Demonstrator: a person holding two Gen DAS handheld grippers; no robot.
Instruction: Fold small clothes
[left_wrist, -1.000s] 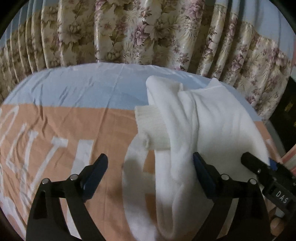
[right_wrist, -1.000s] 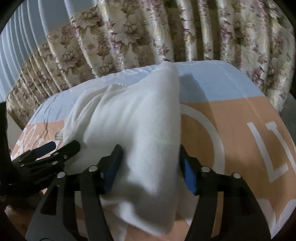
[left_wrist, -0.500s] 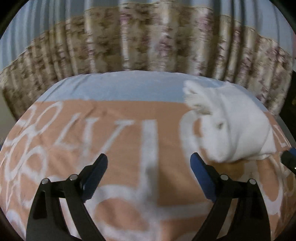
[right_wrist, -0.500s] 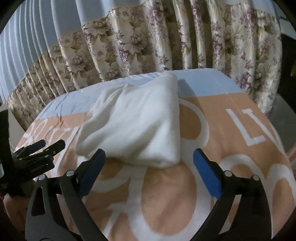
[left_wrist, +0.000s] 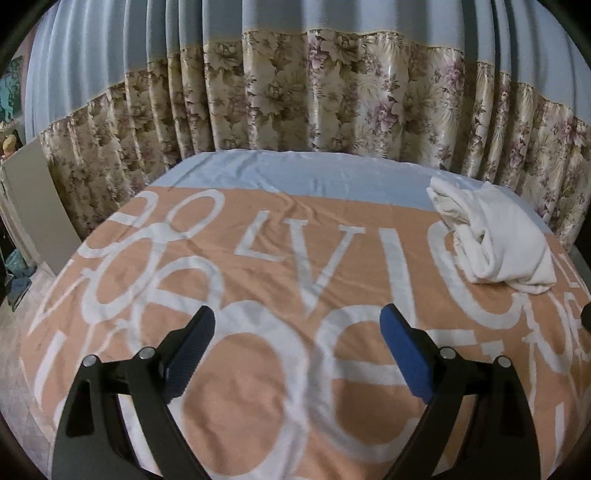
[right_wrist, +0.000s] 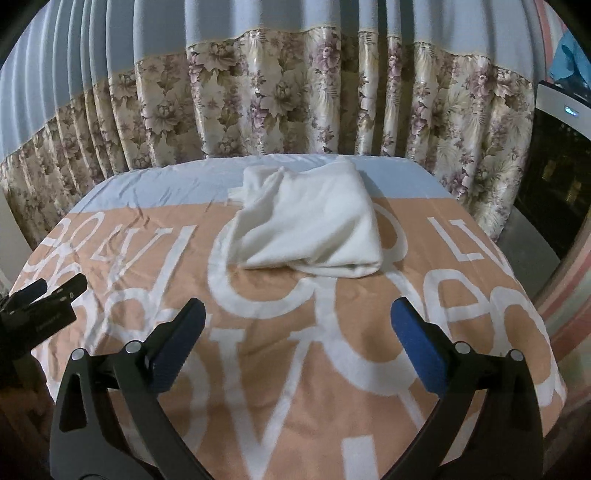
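A white folded garment (right_wrist: 314, 225) lies on the far part of the bed, straight ahead in the right wrist view; it also shows at the far right of the left wrist view (left_wrist: 491, 240). My right gripper (right_wrist: 295, 332) is open and empty, well back from the garment, above the orange blanket (right_wrist: 258, 387). My left gripper (left_wrist: 297, 343) is open and empty, to the left of the garment and clear of it. The left gripper's fingers (right_wrist: 44, 295) show at the left edge of the right wrist view.
The orange blanket with large white letters (left_wrist: 258, 295) covers the bed over a pale blue sheet (left_wrist: 295, 177). A floral curtain (left_wrist: 295, 99) hangs close behind the bed. A dark appliance (right_wrist: 554, 158) stands to the right.
Both grippers have let go of the white garment and pulled back toward the near edge of the bed. The garment now lies folded at the far side.
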